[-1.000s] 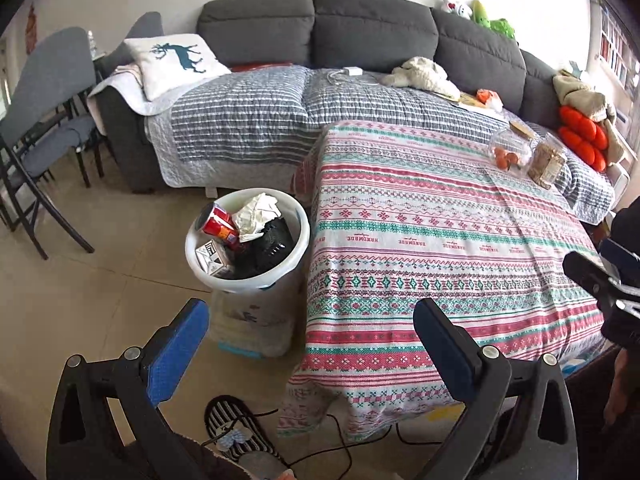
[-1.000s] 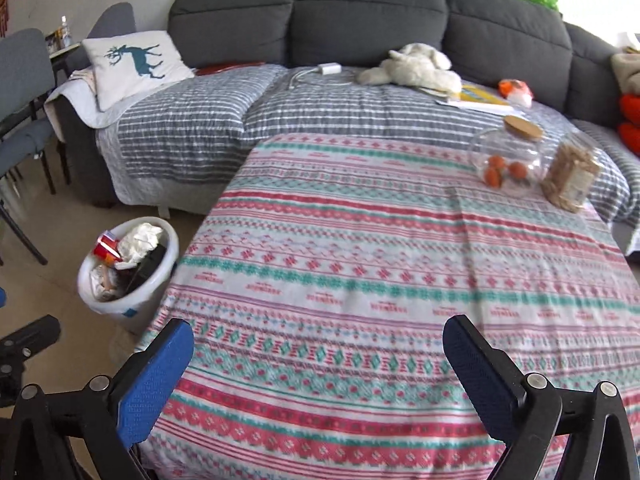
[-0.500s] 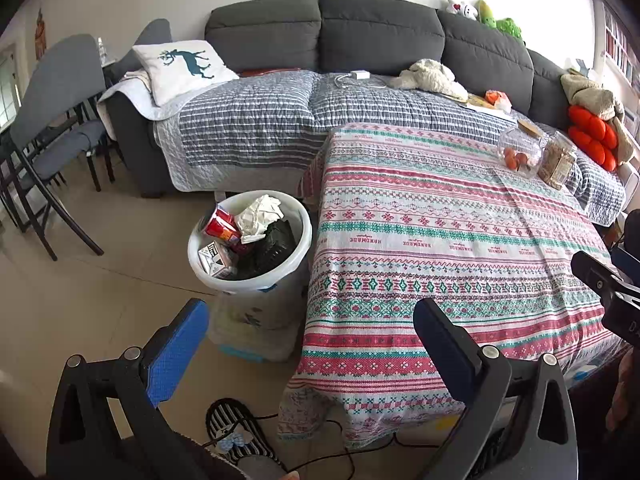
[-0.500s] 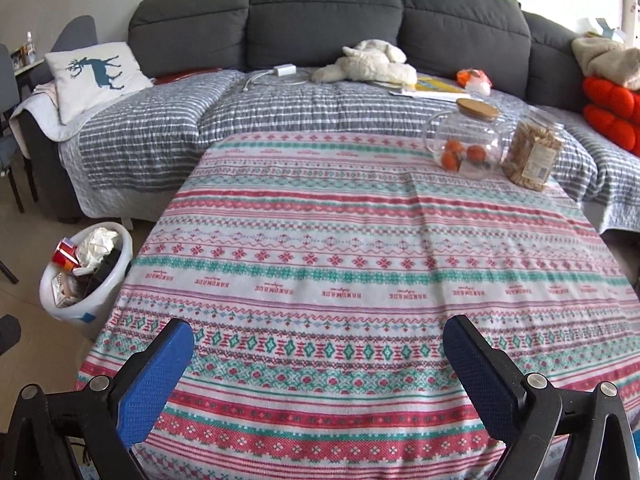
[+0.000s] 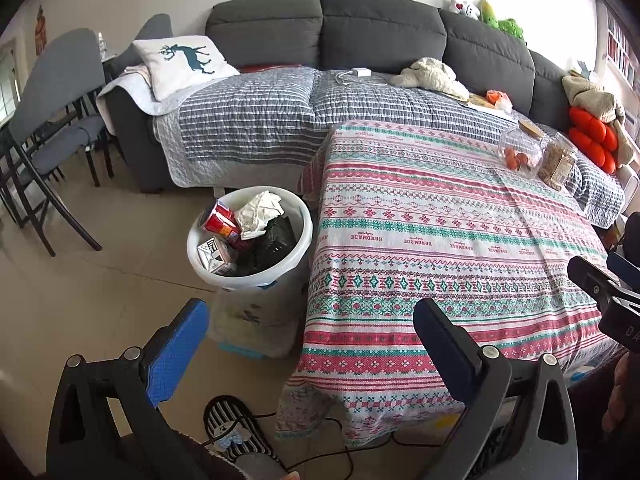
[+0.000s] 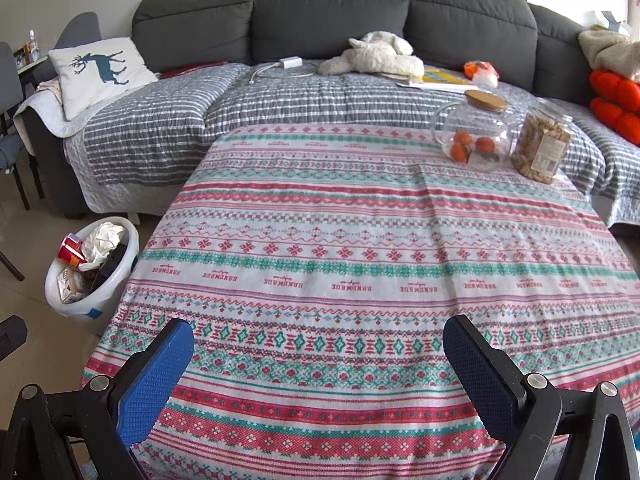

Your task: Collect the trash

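Note:
A white trash bin [image 5: 294, 258] [image 6: 124, 278] stands on the floor at the table's left side. It holds a red can [image 5: 218, 218], crumpled white paper [image 5: 260, 210], a small carton and a black item. My left gripper [image 5: 310, 326] is open and empty, held over the floor near the table's front left corner, short of the bin. My right gripper [image 6: 318, 342] is open and empty above the near edge of the patterned tablecloth [image 6: 360, 248]. The right gripper's body also shows at the right edge of the left wrist view.
A glass jar with oranges [image 6: 474, 138] and a jar of snacks [image 6: 542, 146] stand at the table's far right. Behind is a grey sofa [image 6: 328, 12] with a striped quilt, a deer pillow and a plush toy. Chairs [image 5: 52, 120] stand at the left; a striped slipper [image 5: 232, 426] and cables lie on the floor.
Both grippers have drawn back from the table and bin, so more of the room shows. The right wrist view has swung right, moving the bin further to the left edge. Both stay open.

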